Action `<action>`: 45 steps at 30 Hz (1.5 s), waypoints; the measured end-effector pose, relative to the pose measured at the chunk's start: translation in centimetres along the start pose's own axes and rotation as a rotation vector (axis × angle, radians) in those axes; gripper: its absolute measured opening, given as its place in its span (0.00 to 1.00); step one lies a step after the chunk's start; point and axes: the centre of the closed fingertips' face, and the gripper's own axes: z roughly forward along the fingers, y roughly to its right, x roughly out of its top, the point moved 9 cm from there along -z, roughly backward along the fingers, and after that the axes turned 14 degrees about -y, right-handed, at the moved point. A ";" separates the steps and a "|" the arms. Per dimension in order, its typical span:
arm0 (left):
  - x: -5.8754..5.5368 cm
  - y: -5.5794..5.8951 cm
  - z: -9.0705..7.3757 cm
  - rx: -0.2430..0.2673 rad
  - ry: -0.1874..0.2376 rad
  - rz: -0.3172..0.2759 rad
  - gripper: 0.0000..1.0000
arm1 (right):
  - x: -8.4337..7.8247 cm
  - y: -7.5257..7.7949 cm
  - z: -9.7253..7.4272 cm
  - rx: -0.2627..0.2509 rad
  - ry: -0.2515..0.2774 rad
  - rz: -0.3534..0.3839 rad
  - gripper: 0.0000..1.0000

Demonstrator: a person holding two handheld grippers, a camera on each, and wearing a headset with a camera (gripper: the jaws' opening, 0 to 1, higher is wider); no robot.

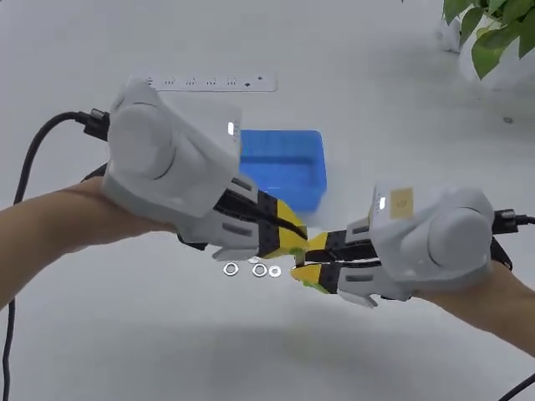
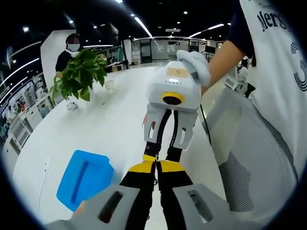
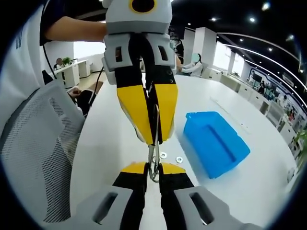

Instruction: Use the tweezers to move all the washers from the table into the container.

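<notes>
Our right gripper [image 3: 152,169] has its yellow-tipped jaws drawn almost together on one end of the tweezers [image 3: 153,155]. This thin strip of bright metal runs straight on into the left gripper [image 3: 149,136], whose jaws pinch it just as tightly from the opposite side. In the head view the two meet tip to tip just in front of the blue container [image 1: 280,167], on its near side. We see three washers [image 1: 259,270] lying flat in a short row on the white table [image 1: 376,100], under the meeting tips and near the container's front wall. Beyond the container lies a white power strip [image 1: 209,82], and further off to its right stands a leafy plant [image 1: 489,29]. A yellow label [image 1: 401,203] on the right gripper carries print too small for us to read. The person's shirt [image 2: 278,72] shows the letters "Mers".
</notes>
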 end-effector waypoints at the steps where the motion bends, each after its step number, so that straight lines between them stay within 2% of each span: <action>1: 0.1 0.0 -0.4 0.009 0.007 0.001 0.06 | 0.4 0.1 -0.2 -0.002 0.004 -0.005 0.10; 5: 0.3 -0.2 -1.7 0.035 0.027 0.013 0.06 | 1.7 0.5 -0.7 -0.012 0.015 -0.031 0.10; 8: 0.7 -0.5 -2.9 0.072 0.056 0.042 0.06 | 2.8 1.0 -1.1 -0.022 0.027 -0.054 0.10; 11: 0.9 -0.9 -3.9 0.092 0.067 0.040 0.06 | 4.1 1.8 -1.6 -0.040 0.032 -0.089 0.10; 16: 1.3 -2.0 -5.6 0.137 0.089 0.047 0.06 | 5.8 3.0 -2.0 -0.055 0.052 -0.108 0.10; 23: 1.4 -3.8 -6.9 0.171 0.102 0.051 0.06 | 7.5 4.7 -1.9 -0.087 0.068 -0.136 0.10; 29: 1.3 -5.4 -7.0 0.196 0.107 0.060 0.06 | 8.1 6.7 -1.4 -0.104 0.074 -0.158 0.10; 31: 1.1 -6.8 -6.9 0.207 0.101 0.071 0.06 | 8.3 7.4 -1.1 -0.112 0.074 -0.165 0.10; 35: 0.8 -7.9 -6.6 0.228 0.101 0.088 0.06 | 8.4 8.9 -0.5 -0.130 0.075 -0.170 0.10; 37: 0.3 -9.3 -6.1 0.238 0.103 0.087 0.06 | 8.4 9.7 0.0 -0.136 0.075 -0.165 0.10; 41: -0.7 -10.6 -5.0 0.252 0.086 0.081 0.06 | 7.7 11.3 1.5 -0.132 0.061 -0.156 0.10; 43: -1.3 -11.2 -4.2 0.246 0.075 0.065 0.06 | 7.2 11.9 2.5 -0.114 0.054 -0.140 0.10; 44: -2.1 -12.0 -3.6 0.240 0.067 0.057 0.06 | 6.9 12.1 3.2 -0.100 0.044 -0.137 0.10; 45: -2.3 -12.1 -3.4 0.238 0.062 0.054 0.06 | 6.7 12.2 3.4 -0.096 0.038 -0.136 0.10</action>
